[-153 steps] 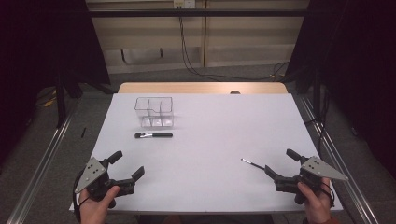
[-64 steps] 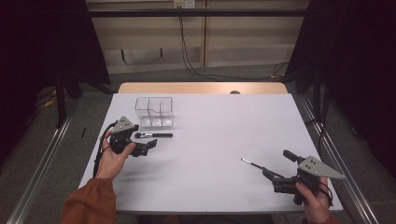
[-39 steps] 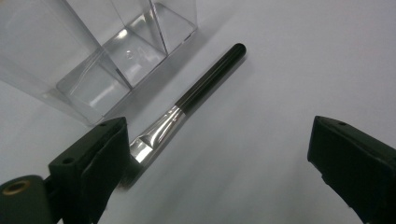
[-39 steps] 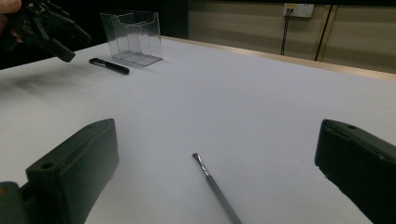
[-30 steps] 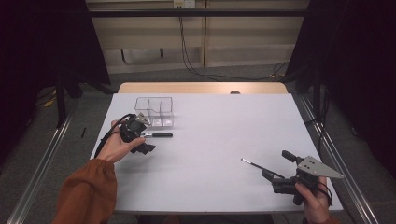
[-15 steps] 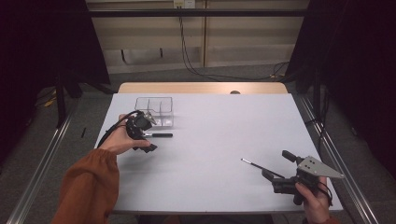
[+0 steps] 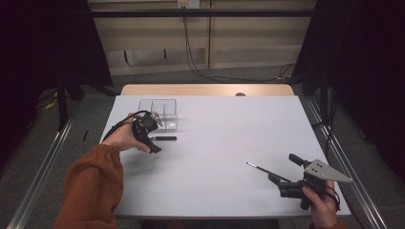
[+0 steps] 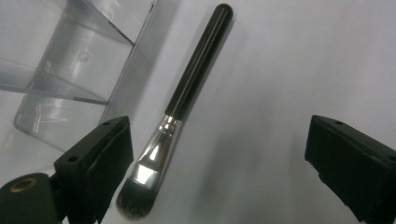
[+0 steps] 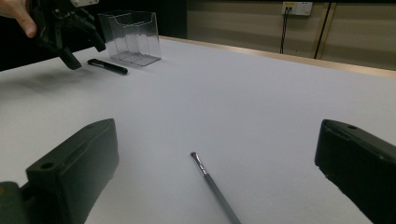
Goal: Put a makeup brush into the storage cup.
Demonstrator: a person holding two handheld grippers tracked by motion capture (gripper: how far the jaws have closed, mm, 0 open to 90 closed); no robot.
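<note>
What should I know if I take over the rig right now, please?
Left tongs: open, poised over the makeup brush, one jaw on each side of it, not yet closed.
Right tongs: open, low near the table's right front, empty; the thin brush lies on the table between their jaws.
The makeup brush lies flat beside the clear organizer.
Done: nothing gripped or placed.
Left: probably grip each brush and put it in the organizer.
</note>
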